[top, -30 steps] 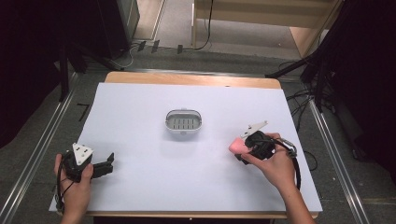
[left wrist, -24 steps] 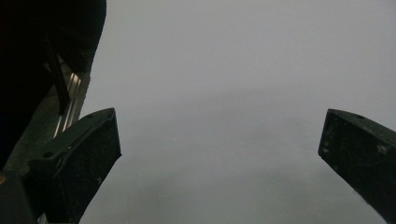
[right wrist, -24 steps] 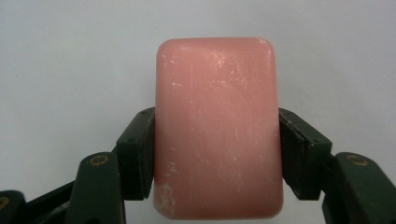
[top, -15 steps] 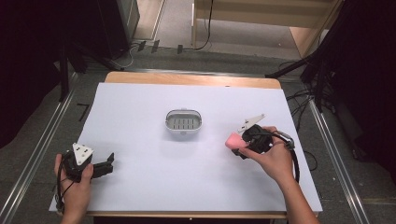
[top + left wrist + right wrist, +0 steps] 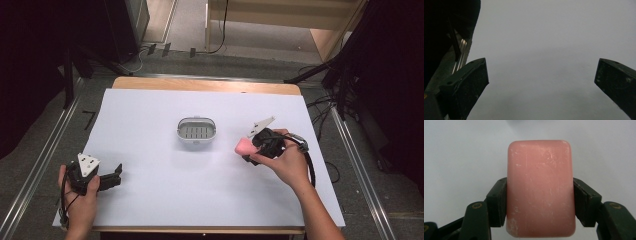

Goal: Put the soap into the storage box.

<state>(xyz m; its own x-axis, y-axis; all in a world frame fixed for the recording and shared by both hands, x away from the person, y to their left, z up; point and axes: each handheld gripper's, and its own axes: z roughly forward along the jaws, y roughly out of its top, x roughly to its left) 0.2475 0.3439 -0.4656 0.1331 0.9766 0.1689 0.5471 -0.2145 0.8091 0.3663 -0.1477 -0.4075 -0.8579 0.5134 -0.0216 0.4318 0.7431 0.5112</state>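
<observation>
A pink bar of soap [image 5: 540, 187] is clamped between the two black jaws of my right gripper [image 5: 540, 201], which is shut on its long sides. In the high view that right gripper [image 5: 248, 148] hangs above the white sheet, right of the middle, with the pink soap [image 5: 243, 145] at its tip. A small grey soap dish [image 5: 197, 132] with a slotted floor sits at the table's centre, left of the soap. My left gripper [image 5: 116, 175] rests near the front left corner, its jaws wide apart over bare sheet; the left gripper [image 5: 541, 80] holds nothing.
A white sheet [image 5: 150, 115] covers most of the wooden table [image 5: 200, 84]. Metal rails [image 5: 45, 160] run along both sides of the table. Cables and black stands lie on the floor beyond the far edge.
My right gripper has carried the pink soap to the left and slightly up, toward the soap dish. The left gripper has stayed where it was.
</observation>
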